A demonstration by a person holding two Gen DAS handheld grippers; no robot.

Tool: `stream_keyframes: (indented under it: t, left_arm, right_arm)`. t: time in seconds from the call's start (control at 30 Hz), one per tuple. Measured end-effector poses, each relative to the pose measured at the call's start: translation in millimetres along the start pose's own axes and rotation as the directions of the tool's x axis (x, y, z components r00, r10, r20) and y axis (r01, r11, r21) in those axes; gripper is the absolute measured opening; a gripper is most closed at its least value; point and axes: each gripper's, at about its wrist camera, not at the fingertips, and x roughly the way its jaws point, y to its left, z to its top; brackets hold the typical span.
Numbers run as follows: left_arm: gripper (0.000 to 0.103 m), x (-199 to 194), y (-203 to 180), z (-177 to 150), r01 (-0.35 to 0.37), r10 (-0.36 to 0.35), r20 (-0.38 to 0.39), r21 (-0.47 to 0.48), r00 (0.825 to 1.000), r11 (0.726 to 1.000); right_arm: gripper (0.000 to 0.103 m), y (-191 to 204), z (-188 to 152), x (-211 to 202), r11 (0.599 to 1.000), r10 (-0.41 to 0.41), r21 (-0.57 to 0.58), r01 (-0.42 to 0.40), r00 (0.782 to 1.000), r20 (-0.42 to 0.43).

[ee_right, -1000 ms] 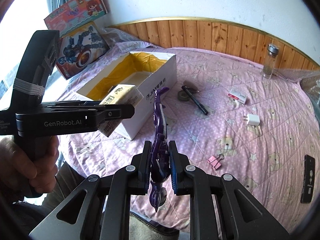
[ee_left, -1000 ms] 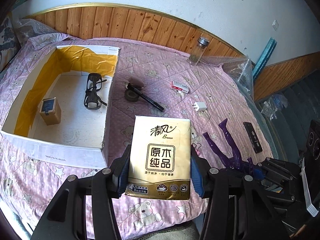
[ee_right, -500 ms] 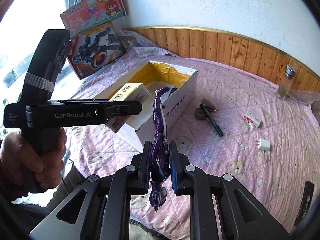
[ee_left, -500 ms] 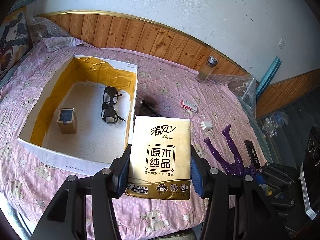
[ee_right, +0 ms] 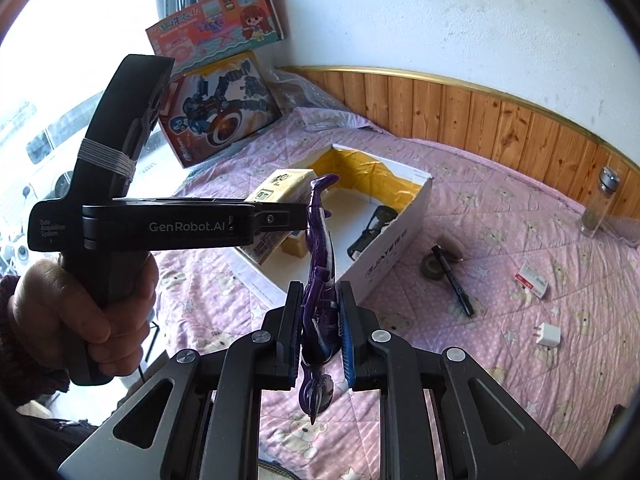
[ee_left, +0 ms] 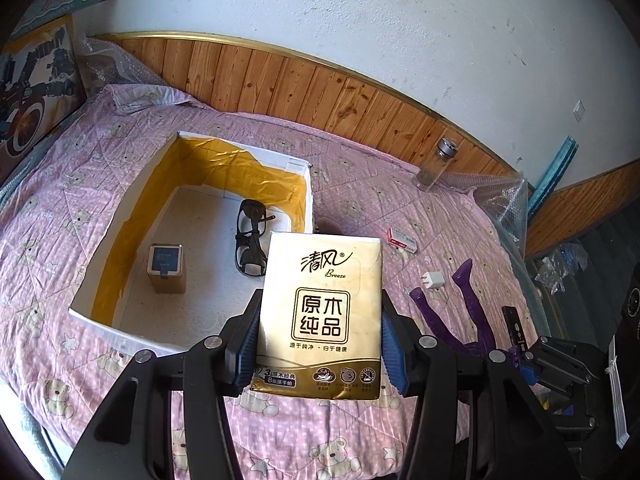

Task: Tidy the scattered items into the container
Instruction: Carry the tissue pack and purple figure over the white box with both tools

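1. The left tongs [ee_left: 320, 336] are clenched on a gold pack of tissues [ee_left: 320, 312], held upright in the air just beside the near right corner of the white box [ee_left: 120, 332].
2. The right tongs [ee_right: 320, 332] are clamped on a purple toy figure [ee_right: 318, 264], its legs pointing up and away toward the box; in the left wrist view the same figure [ee_left: 472, 308] shows to the right of the box, off the bed.
3. The box sits open on the pink bedspread [ee_left: 60, 240], its inner walls lined with yellow.
4. Inside the box lie a pair of black glasses [ee_left: 250, 240] near its right wall and a small brown carton with a dark top [ee_left: 166, 268] near its left wall.
5. Scattered on the bedspread to the right of the box: a roll of tape [ee_right: 432, 268] touching a black marker [ee_right: 454, 280], a small red-and-white packet [ee_right: 532, 280], and a white charger plug [ee_right: 548, 334].
6. A glass bottle with a metal cap [ee_left: 434, 164] stands further right of the box, by the wooden panelling.
7. A black flat device [ee_left: 514, 324] lies well to the right of the box, near the bed's edge.
8. A hand [ee_right: 84, 316] grips the handle of the left tongs, seen from the right wrist view, left of the box.
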Motion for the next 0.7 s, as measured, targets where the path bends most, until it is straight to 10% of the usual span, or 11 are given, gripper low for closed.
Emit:
stream_keyframes:
  t: [0.7]
  left_arm:
    - [0.053, 16.3, 47.4, 64.4, -0.065, 0.066, 0.029, -0.022, 0.997, 0.998]
  right_arm:
    - [0.017, -6.6, 49.1, 63.7, 0.997, 0.073, 0.025, -0.073, 0.997, -0.015]
